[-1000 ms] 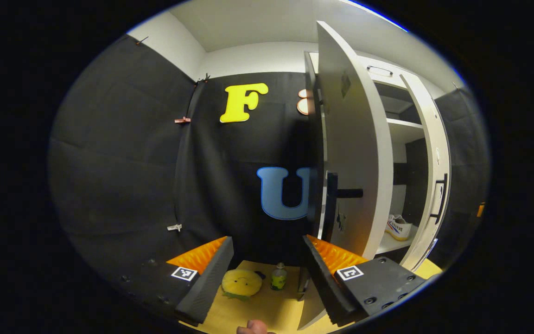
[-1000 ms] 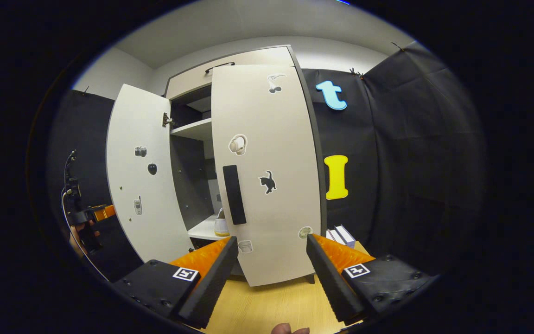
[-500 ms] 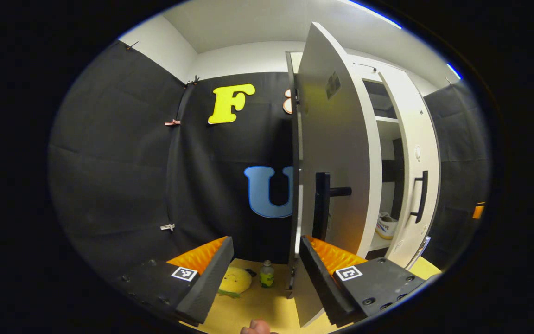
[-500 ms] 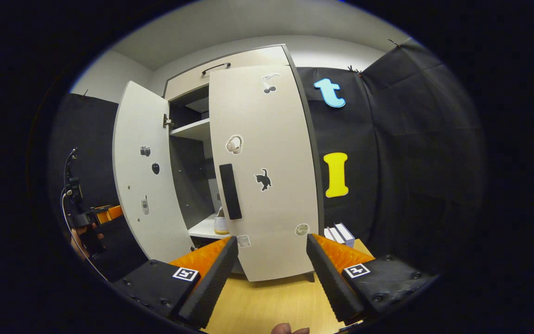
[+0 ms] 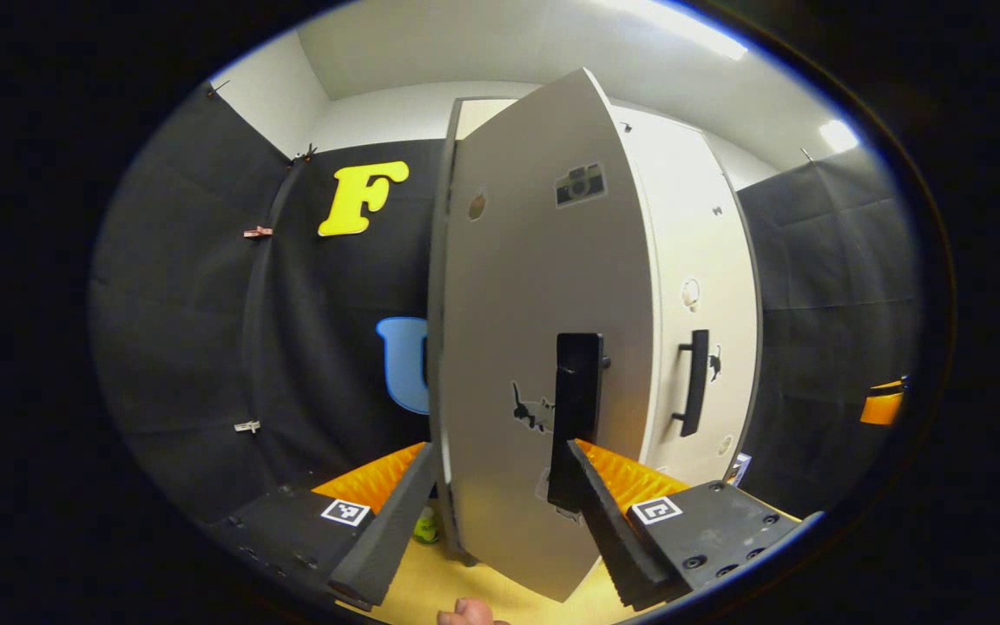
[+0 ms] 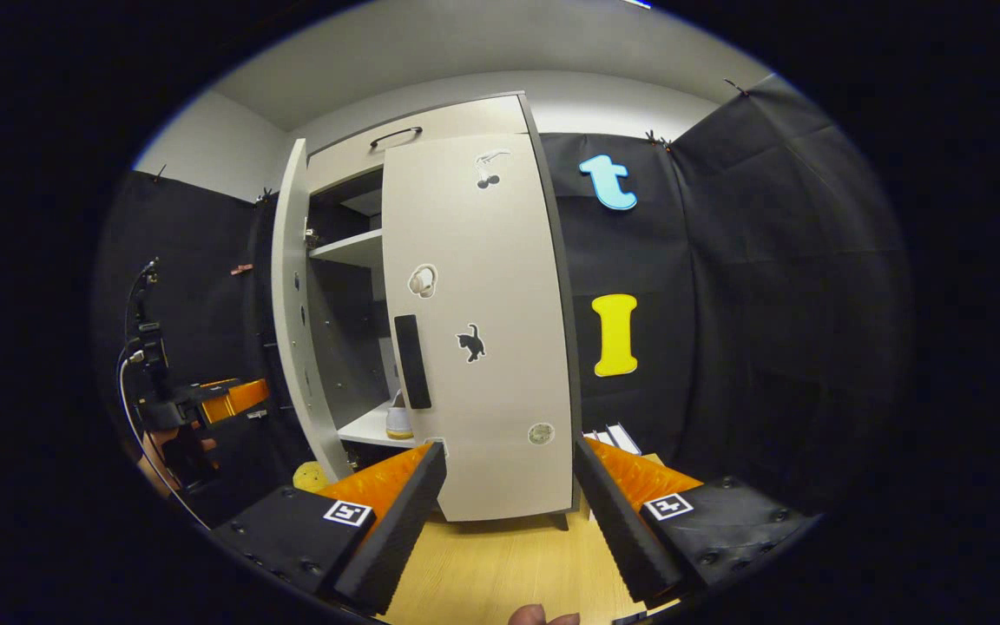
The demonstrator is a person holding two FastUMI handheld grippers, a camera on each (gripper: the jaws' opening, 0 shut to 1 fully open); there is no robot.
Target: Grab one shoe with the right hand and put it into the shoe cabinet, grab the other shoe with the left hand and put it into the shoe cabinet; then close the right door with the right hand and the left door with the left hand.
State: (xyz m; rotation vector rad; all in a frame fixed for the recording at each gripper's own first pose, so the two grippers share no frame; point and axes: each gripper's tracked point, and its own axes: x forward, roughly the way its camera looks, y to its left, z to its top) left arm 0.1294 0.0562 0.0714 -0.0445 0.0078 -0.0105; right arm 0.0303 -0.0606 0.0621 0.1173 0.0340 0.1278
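**Shoe cabinet's left door standing ajar, right door nearly shut**

The tall white shoe cabinet is standing against the black booth wall. Its right door is lying almost flush; its left door is hanging partly open at nine o'clock of it. One white shoe is sitting on the lower shelf in the gap. The left gripper is spreading released around the left door's lower edge, its right finger at the black bar handle. The right gripper is hovering released before the right door, gripping nothing.
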